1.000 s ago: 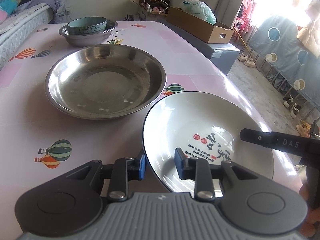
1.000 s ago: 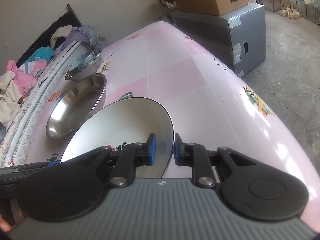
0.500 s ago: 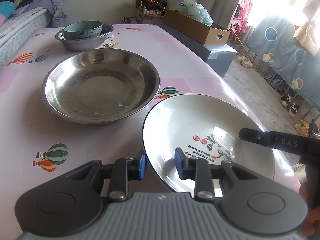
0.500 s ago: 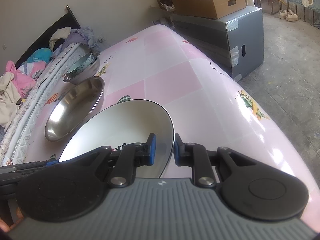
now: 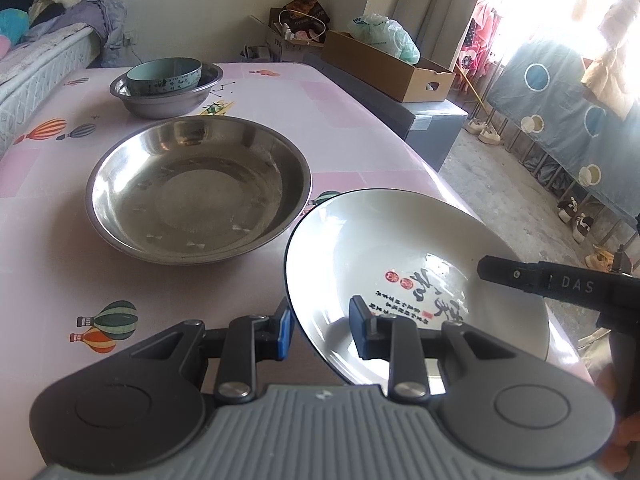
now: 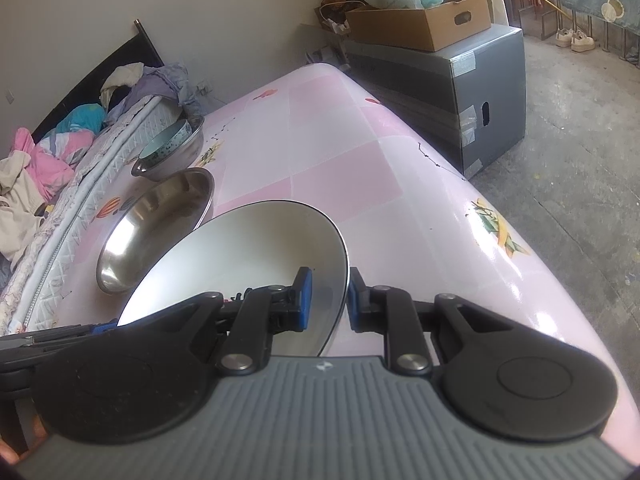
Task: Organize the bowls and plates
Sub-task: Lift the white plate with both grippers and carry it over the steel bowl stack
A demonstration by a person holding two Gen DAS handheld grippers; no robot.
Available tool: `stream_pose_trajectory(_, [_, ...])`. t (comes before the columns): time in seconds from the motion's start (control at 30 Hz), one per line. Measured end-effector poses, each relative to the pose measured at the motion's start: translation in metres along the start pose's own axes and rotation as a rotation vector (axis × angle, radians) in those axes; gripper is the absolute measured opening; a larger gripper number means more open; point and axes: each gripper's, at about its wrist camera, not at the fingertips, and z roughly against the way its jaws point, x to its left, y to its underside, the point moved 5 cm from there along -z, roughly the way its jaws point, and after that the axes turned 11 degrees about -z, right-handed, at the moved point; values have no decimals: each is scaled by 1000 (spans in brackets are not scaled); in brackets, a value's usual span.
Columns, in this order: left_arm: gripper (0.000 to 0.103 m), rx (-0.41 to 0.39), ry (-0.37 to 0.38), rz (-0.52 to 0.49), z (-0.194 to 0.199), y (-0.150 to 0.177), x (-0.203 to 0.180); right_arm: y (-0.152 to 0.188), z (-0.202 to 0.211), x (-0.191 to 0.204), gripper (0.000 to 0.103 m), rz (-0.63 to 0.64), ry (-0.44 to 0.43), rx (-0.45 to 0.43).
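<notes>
The left hand-held gripper clamps the white plate at its 7 o'clock rim. The right hand-held gripper pinches the opposite rim, both levelled over the desk

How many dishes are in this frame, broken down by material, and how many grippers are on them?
Stainless steel: 2, the wide shallow steel basin and the smaller steel bowl behind it.
Ceramic: 2, the white plate with red and black calligraphy and the teal bowl nested in the smaller steel bowl.
Grippers on the white plate's rim: 2, left gripper and right gripper.
Total dishes: 4.
</notes>
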Motion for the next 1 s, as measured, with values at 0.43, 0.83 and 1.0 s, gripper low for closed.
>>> stream_pose_trajectory(0.43, [29, -45, -27, 42, 20, -6, 16, -12, 4, 24, 18, 39, -34, -16])
stream_pose_trajectory(0.83, [29, -86, -85, 119, 39, -12, 57, -23, -10, 76, 18, 113, -95, -13])
stream_pose_trajectory(1.0, [29, -90, -109, 156, 39, -13, 81, -21, -23, 98, 18, 141, -114, 7])
